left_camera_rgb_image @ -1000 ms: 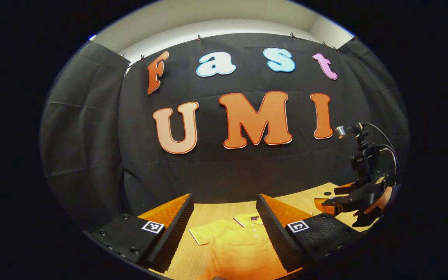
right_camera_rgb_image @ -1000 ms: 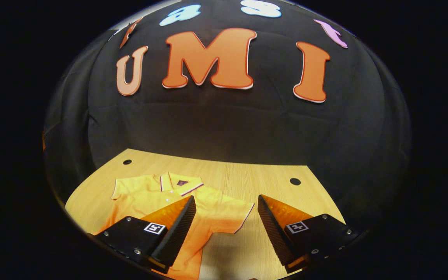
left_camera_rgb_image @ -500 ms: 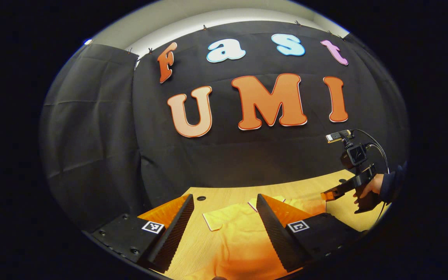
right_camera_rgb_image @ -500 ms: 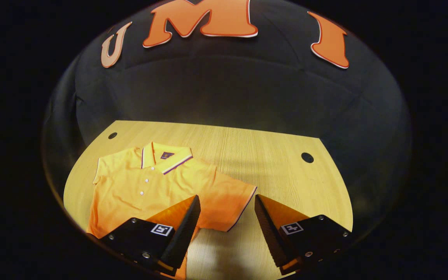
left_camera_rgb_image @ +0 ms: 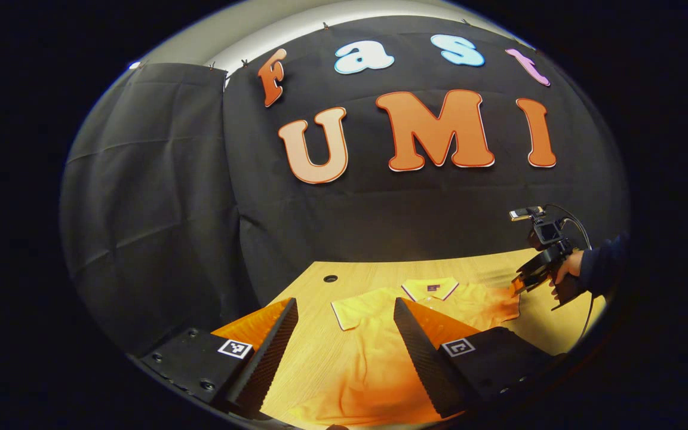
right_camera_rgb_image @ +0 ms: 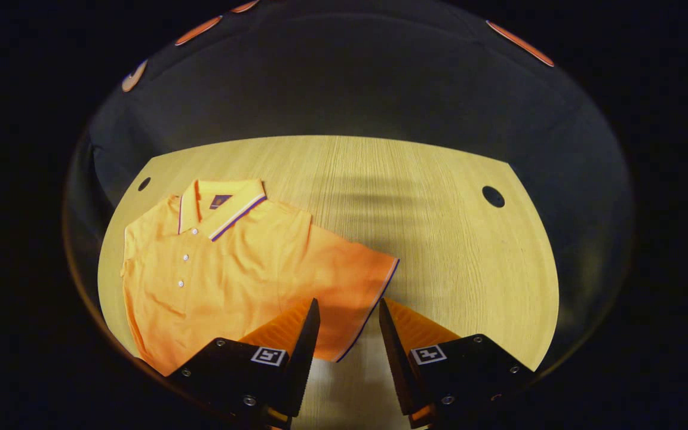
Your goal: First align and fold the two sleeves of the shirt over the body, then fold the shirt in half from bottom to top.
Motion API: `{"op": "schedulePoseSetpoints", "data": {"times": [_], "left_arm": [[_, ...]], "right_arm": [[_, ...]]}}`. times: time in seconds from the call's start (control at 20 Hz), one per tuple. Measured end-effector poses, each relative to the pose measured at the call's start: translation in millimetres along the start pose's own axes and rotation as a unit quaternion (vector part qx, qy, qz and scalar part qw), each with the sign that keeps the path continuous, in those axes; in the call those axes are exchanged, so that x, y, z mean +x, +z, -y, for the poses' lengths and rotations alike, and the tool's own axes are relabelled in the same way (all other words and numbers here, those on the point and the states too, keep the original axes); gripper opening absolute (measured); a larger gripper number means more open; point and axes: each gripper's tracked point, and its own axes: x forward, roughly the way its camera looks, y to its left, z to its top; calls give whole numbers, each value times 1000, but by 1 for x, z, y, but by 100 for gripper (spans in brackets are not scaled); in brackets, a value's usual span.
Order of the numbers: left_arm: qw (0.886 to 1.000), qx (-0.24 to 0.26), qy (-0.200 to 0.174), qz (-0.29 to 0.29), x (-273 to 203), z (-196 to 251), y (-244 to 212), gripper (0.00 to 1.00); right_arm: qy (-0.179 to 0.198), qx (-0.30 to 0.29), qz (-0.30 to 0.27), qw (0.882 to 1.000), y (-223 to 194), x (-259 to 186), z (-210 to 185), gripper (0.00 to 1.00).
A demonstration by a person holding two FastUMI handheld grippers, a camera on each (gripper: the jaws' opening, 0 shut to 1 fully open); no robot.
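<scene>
Straddling sleeve hem (right_camera_rgb_image: 380,298), right gripper (right_camera_rgb_image: 349,334) gapes narrowly; left gripper (left_camera_rgb_image: 344,334) wide above shirt (left_camera_rgb_image: 374,358); table (right_camera_rgb_image: 469,251) right bare

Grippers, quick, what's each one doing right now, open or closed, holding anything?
Left gripper: open, holding nothing, above the shirt.
Right gripper: open, narrowed, straddling the sleeve hem, not yet gripping it.

1. A wooden table (right_camera_rgb_image: 439,239) spreads ahead of the tongs.
2. A round hole (right_camera_rgb_image: 493,196) sits in the tabletop, far ahead and to their right.
3. Another round hole (right_camera_rgb_image: 144,183) lies far ahead to their left.
4. Black cloth wall (left_camera_rgb_image: 153,209) rises beyond the table.
</scene>
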Motion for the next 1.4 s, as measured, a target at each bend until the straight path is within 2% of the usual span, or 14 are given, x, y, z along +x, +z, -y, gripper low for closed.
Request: {"op": "schedulePoseSetpoints", "data": {"times": [0.5,0.55,0.7,0.75,0.8,0.85,0.9,0.95,1.05,1.15,1.4], "left_arm": [[1000,-5,-2,-27,4,5,-17,99],[1000,-6,-3,-29,5,6,-17,99],[999,-13,-3,-36,6,8,-23,99],[999,-15,-3,-36,7,7,-23,99],[999,-17,-1,-35,9,7,-23,99],[999,-19,-1,-35,8,6,-21,99],[999,-21,0,-35,9,6,-22,99],[999,-21,0,-35,9,5,-22,99],[999,-22,-1,-36,7,5,-22,99],[999,-23,-1,-37,10,4,-24,99],[999,-17,-6,-36,12,8,-20,99]], "right_arm": [[-3,28,-107,994,-21,39,9,61],[-2,25,-108,994,-18,43,9,67],[4,16,-109,994,-12,42,1,46],[7,15,-103,995,-10,43,1,46],[8,33,-107,994,-9,43,0,28],[24,45,-106,993,-8,44,-3,13],[53,74,-112,989,-6,44,-8,17],[74,99,-118,985,-6,43,-11,6],[124,130,-117,977,0,36,-24,6],[136,127,-85,979,15,30,-29,6],[179,124,-64,974,36,5,-56,6]]}}
